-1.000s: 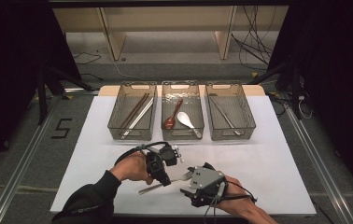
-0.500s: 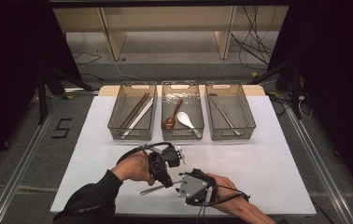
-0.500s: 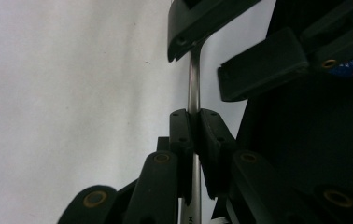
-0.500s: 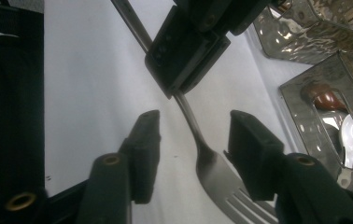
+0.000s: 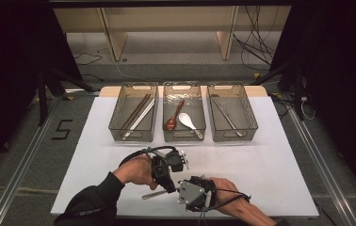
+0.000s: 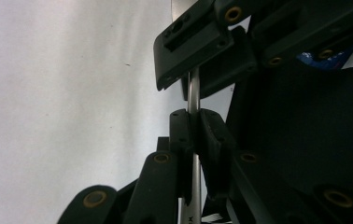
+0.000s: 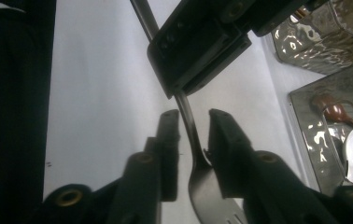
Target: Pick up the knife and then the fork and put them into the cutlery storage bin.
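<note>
A slim metal fork (image 5: pixel 153 193) is held just above the white table mat (image 5: pixel 279 160), near the front edge, its long axis running along the line between the two grippers. The left gripper (image 5: pixel 165 181) is clamped shut on the shiny round handle. The right gripper (image 7: pixel 194 122) has just been closing its jaws around the fork's neck, just above the tines (a thin gap can be seen at each pad, so no grip yet). Both hands are equally near. Farther back stand three wire-mesh baskets (image 5: pixel 133 136), holding chopsticks (image 5: pixel 138 113), spoons (image 5: pixel 180 119) and another slender utensil.
</note>
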Tool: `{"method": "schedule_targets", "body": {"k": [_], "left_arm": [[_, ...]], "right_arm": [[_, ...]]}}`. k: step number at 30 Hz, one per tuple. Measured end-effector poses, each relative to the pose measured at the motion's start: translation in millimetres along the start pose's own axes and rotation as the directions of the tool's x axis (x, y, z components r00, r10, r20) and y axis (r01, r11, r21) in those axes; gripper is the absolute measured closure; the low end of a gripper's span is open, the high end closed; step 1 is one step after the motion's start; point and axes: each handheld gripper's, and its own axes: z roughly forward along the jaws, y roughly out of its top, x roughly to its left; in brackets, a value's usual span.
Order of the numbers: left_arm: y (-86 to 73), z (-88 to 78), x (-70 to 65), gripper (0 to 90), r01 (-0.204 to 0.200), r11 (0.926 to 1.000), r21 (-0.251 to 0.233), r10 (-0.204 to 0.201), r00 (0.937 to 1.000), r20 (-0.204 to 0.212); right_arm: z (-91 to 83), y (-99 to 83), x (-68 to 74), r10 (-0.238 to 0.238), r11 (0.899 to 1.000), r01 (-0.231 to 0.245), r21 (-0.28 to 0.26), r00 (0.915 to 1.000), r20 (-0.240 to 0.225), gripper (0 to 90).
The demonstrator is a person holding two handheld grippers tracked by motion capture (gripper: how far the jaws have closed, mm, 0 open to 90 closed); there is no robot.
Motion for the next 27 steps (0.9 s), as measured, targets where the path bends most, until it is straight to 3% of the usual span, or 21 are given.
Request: {"method": "schedule_targets", "body": {"k": [3,4,11,13,15,17,18,22,24,27], "left_arm": [[0.6,0.7,0.0,83.3,-0.006,1.0,0.004,0.006,1.0,0.005],[0.5,0.8,0.4,83.3,-0.005,1.0,0.002,0.005,1.0,0.008],[0.1,0.5,2.8,82.6,0.006,0.9999,-0.016,-0.006,0.9996,0.027],[-0.5,-1.5,2.1,81.4,0.012,0.9995,-0.03,-0.011,0.9997,0.02],[-2.8,-5.0,3.2,73.2,0.027,0.9988,-0.042,-0.027,0.9996,-0.002],[-7.8,-8.3,5.9,65.4,0.05,0.9969,-0.06,-0.051,0.9986,-0.014],[-10.8,-10.5,7.2,63.1,0.059,0.996,-0.068,-0.06,0.998,-0.022],[-23.8,-19.5,12.3,48.9,0.113,0.9863,-0.121,-0.121,0.9904,-0.067],[-30.6,-23.5,15.0,43.6,0.145,0.9786,-0.146,-0.154,0.9866,-0.054],[-39.4,-29.9,16.9,38.0,0.161,0.9707,-0.179,-0.177,0.9812,-0.077]], "right_arm": [[0.1,0.1,1.7,-0.02,1.0,0.02,0.001,0.9997,-0.015,81.0],[0.0,-0.5,1.0,-0.072,0.997,0.072,0.01,0.9974,-0.011,82.8],[-0.3,-2.0,1.2,-0.148,0.989,0.148,0.014,0.9886,-0.027,88.5],[-1.1,-3.2,1.5,-0.125,0.992,0.126,0.007,0.9915,-0.034,88.6],[-1.9,-4.3,0.0,-0.146,0.989,0.146,0.015,0.9887,-0.035,88.7],[-2.1,-5.0,1.5,-0.107,0.994,0.107,0.006,0.9938,-0.031,88.7],[-3.1,-5.6,0.3,-0.116,0.993,0.117,0.013,0.9926,-0.034,88.6],[-4.4,-7.8,-1.8,-0.101,0.995,0.102,0.022,0.9943,-0.033,88.6],[-4.5,-8.6,-2.7,-0.105,0.994,0.106,0.024,0.994,-0.03,88.6],[-5.2,-10.1,-3.7,-0.098,0.995,0.099,0.034,0.9948,-0.027,88.6]]}}
